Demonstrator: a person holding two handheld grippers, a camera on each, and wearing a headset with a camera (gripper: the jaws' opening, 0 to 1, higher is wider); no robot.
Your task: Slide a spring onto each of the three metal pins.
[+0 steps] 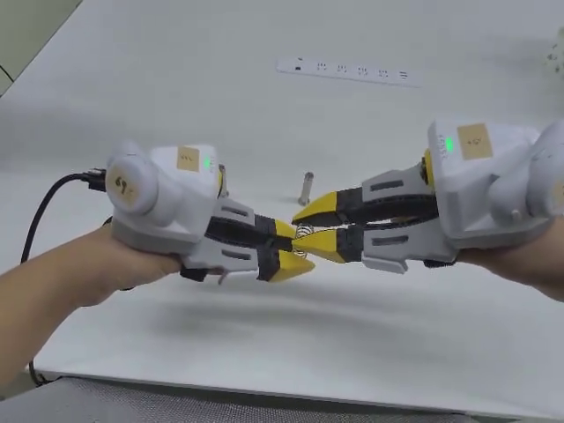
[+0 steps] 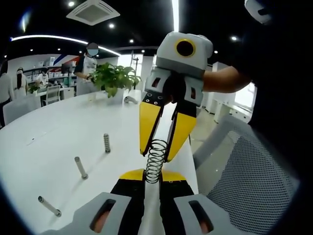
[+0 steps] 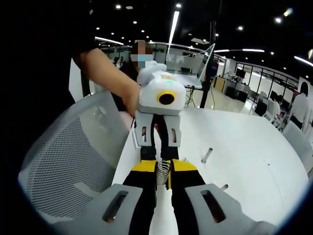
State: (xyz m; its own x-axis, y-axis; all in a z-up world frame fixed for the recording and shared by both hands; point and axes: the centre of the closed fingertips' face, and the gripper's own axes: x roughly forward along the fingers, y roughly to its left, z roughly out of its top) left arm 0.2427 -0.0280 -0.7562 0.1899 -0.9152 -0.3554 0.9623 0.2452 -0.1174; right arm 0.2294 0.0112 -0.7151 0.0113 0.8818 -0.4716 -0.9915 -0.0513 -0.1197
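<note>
Here, mid hand-over: the small coiled steel spring point(image 2: 156, 160) hangs above the white table point(image 2: 58, 132), clenched at one end by my left tongs point(image 2: 152, 175), at the other by my right tongs point(image 2: 159, 152); next, I judge, one releases and the other aligns it over a bare grey metal pin point(image 2: 80, 167).

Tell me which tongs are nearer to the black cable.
Left. The black cable ends behind the left tongs; the right tongs face them across the spring.

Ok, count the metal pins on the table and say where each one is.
3, in a row on the table in the left gripper view: near pin at lower left, middle pin beyond it, far pin farthest back. None seems hidden.
</note>
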